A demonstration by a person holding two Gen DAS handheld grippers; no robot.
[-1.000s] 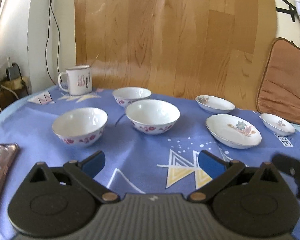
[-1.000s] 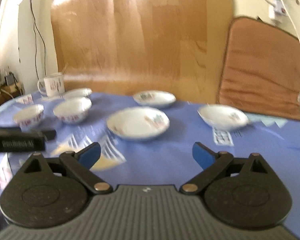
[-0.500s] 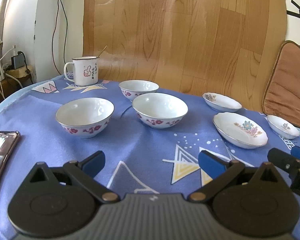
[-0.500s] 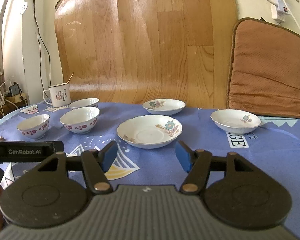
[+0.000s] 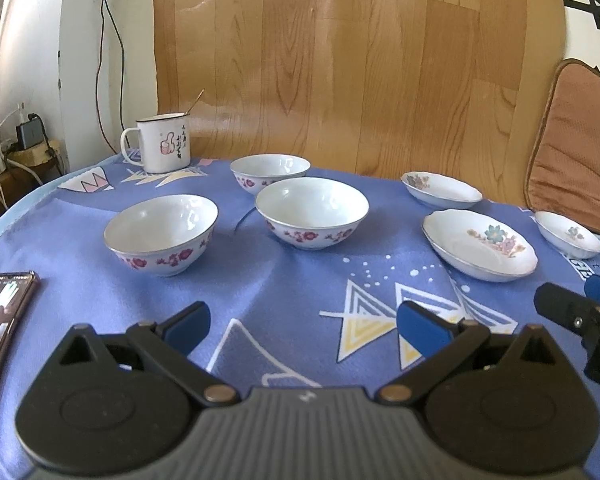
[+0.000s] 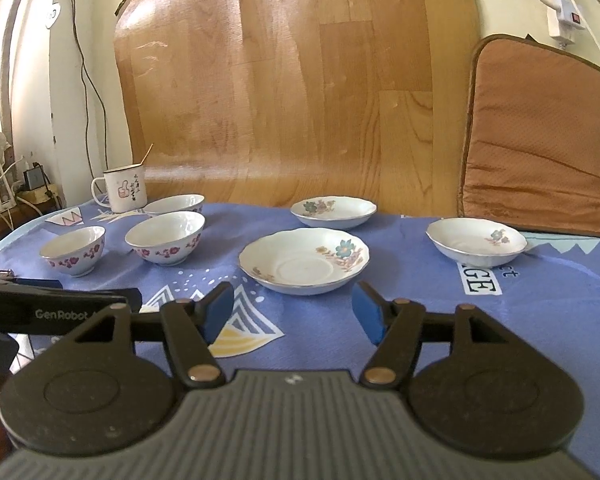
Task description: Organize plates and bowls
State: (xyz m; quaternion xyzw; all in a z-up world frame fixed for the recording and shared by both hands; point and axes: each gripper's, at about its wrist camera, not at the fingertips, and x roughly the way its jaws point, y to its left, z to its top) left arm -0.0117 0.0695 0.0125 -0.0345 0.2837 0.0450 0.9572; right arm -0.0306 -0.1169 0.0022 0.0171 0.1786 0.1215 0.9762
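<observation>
At the left edge of the left wrist view the phone (image 5: 2, 320) is cut off, and in the right wrist view the far bowl (image 6: 176, 203) sits half hidden behind the middle bowl (image 6: 165, 237).

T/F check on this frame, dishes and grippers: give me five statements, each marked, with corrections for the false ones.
1. Three bowls with red flowers sit on the blue cloth: nearest bowl, middle bowl, far bowl. True.
2. The bowls are already stacked. False: each stands on its own, though the far one is partly hidden behind the middle one.
3. The right gripper is shut on the big plate. False: it is open, empty, and short of the plate.
4. The left gripper is open and holds nothing. True.
5. The mug lies tipped over. False: it stands upright, with something thin sticking out of it.
</observation>
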